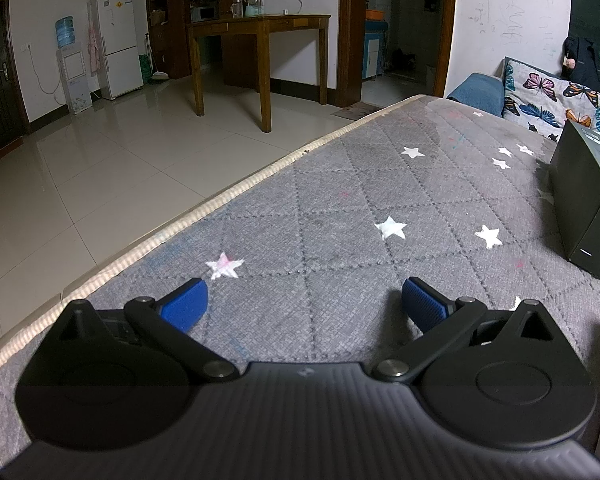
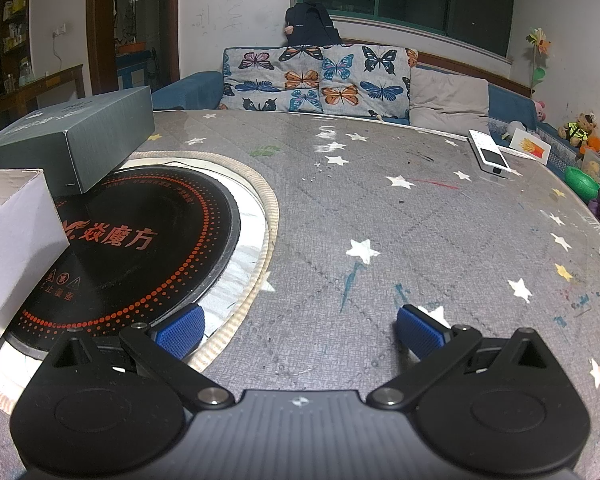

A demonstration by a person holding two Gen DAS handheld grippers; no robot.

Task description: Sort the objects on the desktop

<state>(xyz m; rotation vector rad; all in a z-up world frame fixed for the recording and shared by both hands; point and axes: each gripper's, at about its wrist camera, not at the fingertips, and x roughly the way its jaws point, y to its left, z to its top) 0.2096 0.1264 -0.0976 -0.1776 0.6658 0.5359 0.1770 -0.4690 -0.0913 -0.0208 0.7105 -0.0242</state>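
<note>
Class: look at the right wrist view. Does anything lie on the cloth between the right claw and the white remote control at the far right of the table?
Nothing visible does. Between the right claw and the white remote control lies only bare star-patterned cloth. The dark green box and black induction cooktop sit off to the left.

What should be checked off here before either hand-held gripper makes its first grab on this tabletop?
1. Left hand-held gripper open and holding nothing: ok.
2. Right hand-held gripper open and holding nothing: ok.
3. Sortable object in view: ok; a white remote control lies at the far right of the grey star-patterned table cover, beside a card with a fries picture.
4. Containers located: ok; a dark green box and an open white box sit partly on the black induction cooktop.
5. White box contents: cannot tell; its inside is hidden.
6. Remote within easy reach: cannot tell; it lies across the table from the right gripper.
</note>
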